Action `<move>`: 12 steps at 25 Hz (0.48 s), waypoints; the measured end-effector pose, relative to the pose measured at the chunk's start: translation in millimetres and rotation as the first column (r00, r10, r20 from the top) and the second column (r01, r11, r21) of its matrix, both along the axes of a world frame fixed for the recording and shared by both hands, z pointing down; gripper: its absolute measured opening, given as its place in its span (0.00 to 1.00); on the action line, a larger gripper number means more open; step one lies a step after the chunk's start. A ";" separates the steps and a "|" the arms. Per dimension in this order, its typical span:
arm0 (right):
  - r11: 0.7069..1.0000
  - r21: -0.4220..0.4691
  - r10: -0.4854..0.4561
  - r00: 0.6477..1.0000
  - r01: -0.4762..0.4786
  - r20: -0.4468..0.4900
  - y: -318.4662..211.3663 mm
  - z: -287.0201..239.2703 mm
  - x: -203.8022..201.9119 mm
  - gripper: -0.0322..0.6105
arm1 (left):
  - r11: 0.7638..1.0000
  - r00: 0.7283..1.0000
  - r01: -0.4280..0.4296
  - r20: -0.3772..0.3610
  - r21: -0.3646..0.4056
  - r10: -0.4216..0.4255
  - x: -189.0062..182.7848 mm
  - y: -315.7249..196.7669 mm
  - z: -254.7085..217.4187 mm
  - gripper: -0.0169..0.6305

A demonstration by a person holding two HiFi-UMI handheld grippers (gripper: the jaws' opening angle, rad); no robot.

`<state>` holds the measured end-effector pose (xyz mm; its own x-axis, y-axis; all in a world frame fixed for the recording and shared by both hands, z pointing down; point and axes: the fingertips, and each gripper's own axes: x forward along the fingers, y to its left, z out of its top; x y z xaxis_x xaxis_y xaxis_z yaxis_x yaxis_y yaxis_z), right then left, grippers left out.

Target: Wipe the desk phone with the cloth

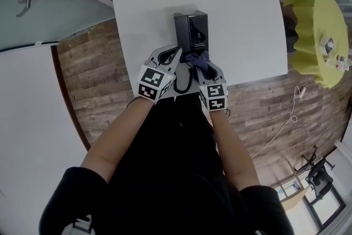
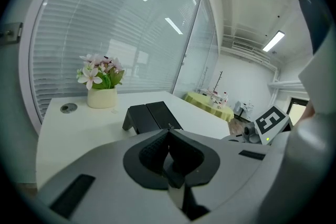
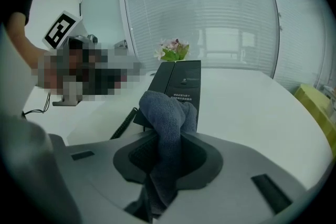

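My left tool (image 2: 169, 131) has its jaws pressed together with nothing between them. It hangs just short of the near left edge of the desk phone (image 2: 152, 115). The phone is a black slab propped at a tilt near the front of the white tabletop (image 1: 242, 19). My right tool (image 3: 168, 139) is clamped on the grey cloth (image 3: 169, 113), which bulges out in front of the jaws, almost at the phone's near end.

I see three risks. The phone looks light, and nothing braces it, so a firm push with the cloth could slide or tip it away from me. The coiled cord (image 3: 123, 123) trails between the tools and could catch on a jaw, dragging the phone. The cloth is bunched into a narrow wad, so a steep approach could put hard jaw tips on the glossy face instead of fabric.

The only container is a cream flower pot (image 2: 102, 97) at the far left of the tabletop. It holds pink blooms and green leaves and stands well apart from the phone.
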<state>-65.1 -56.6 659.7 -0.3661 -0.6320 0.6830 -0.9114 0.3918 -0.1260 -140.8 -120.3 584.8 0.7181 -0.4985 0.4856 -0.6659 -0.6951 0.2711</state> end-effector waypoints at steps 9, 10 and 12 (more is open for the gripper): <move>0.987 0.143 -0.069 0.997 0.071 -0.018 -48.4 -67.1 -12.5 0.20 | 0.997 0.998 0.064 -0.008 0.048 -0.063 -13.9 -25.2 -30.1 0.04; 0.982 0.166 -0.085 0.996 0.089 -0.031 -59.3 -74.6 -15.5 0.20 | 0.996 0.997 0.075 -0.010 0.054 -0.074 -15.8 -30.2 -32.8 0.04; 0.971 0.200 -0.118 0.991 0.129 -0.068 -77.9 -85.9 -21.3 0.20 | 0.993 0.995 0.097 -0.013 0.063 -0.096 -20.0 -39.4 -37.4 0.04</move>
